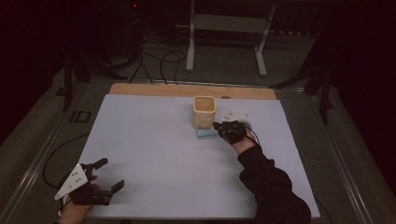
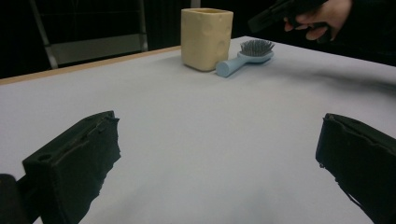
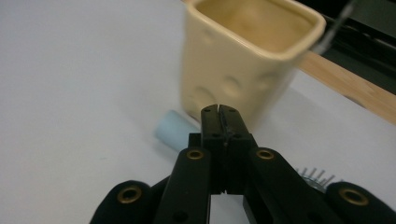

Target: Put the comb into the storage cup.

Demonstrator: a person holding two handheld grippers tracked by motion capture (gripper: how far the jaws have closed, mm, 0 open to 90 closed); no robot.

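Note:
A cream square cup [image 1: 204, 111] [image 2: 207, 37] [image 3: 247, 60] stands upright at the far middle of the white sheet. Beside its base lies a light blue hairbrush [image 1: 205, 133] [image 2: 245, 58] [image 3: 173, 130], bristles up. My right gripper [image 1: 217, 126] [image 3: 218, 112] hovers just over the brush, tips pointing at the cup; its jaws are pressed together with nothing between them. In the left gripper view the right gripper [image 2: 254, 22] hangs above the brush head. My left gripper [image 1: 112, 173] [image 2: 219, 154] rests at the near left corner, jaws wide apart and empty.
The white sheet [image 1: 154, 154] covers the table, with a wooden strip [image 1: 187, 90] along its far edge. Behind the table stand a white metal rack [image 1: 229, 28] and loose cables [image 1: 159, 60] on the floor. A person's dark sleeve [image 1: 273, 186] crosses the near right.

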